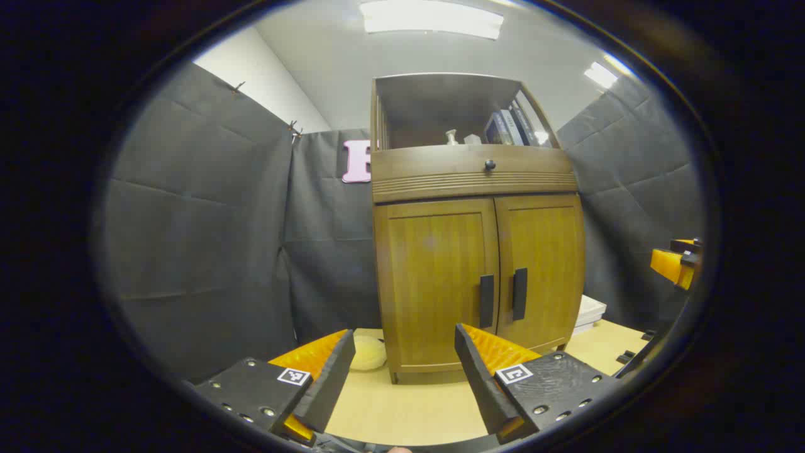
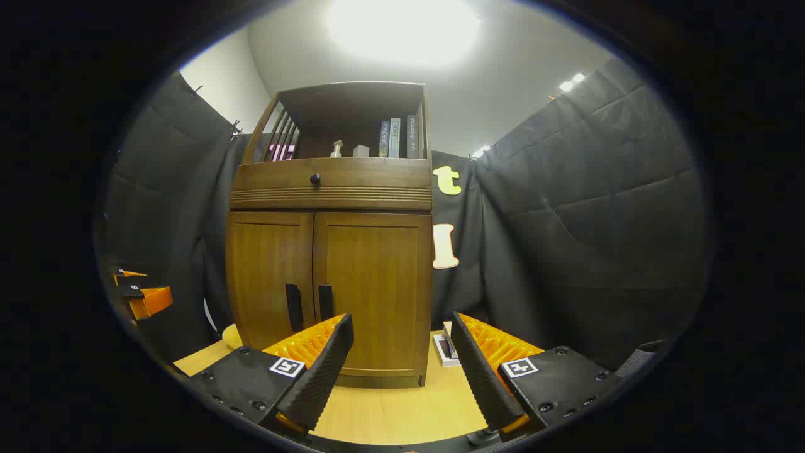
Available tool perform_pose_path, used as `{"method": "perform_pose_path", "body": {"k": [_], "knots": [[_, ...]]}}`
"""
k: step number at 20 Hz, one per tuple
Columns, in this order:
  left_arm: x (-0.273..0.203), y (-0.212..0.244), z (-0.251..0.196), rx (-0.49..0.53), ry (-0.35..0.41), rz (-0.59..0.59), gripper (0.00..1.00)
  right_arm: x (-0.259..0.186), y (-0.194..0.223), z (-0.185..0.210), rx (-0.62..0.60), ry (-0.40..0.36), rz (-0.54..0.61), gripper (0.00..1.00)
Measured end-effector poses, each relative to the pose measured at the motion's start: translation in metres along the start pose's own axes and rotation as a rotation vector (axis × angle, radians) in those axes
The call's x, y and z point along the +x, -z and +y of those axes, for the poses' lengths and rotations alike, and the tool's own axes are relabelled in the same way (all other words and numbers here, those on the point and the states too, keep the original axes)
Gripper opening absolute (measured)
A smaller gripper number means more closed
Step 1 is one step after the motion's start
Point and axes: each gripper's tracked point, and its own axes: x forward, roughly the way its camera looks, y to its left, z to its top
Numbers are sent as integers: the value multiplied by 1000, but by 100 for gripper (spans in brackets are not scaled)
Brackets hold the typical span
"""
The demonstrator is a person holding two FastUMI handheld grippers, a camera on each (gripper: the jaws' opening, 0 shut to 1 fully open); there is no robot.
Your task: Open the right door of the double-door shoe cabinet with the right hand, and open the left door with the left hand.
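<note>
- The shoe cabinet point(image 1: 475, 251) stands on the light wooden counter point(image 1: 402, 409) against the booth's black cloth wall, with both doors closed.
- In the left gripper view the left door point(image 1: 434, 283) and right door point(image 1: 544, 270) meet at the middle, each with a dark upright handle: the left handle point(image 1: 487, 301) and the right handle point(image 1: 519, 294) stand just beside each other.
- Above the doors runs a drawer front with a small dark knob point(image 1: 489, 165); the open shelf on top holds a row of books point(image 1: 509, 126) and a small pale bottle point(image 1: 451, 136).
- The left gripper point(image 1: 402, 371) is released, its fingers spread wide, well short of the cabinet and touching nothing.
- The right gripper point(image 2: 402, 368) is also released, fingers apart, in front of the right door point(image 2: 374, 289) but clear of it.
- In the right gripper view the handles point(image 2: 309, 303) sit to the left of the gripper's line, and the left gripper point(image 2: 141, 296) shows at the far left edge.
- A pale rounded object point(image 1: 368, 352) lies on the counter at the cabinet's left foot; a flat white box point(image 2: 445, 349) lies by its right side.
</note>
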Motion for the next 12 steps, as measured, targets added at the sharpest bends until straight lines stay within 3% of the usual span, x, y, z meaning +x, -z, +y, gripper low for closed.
{"method": "perform_pose_path", "body": {"k": [12], "knots": [[6, -8, 11, 18, -25, -11, 92, 16, 6, -4, 22, -2, 2, 98]]}}
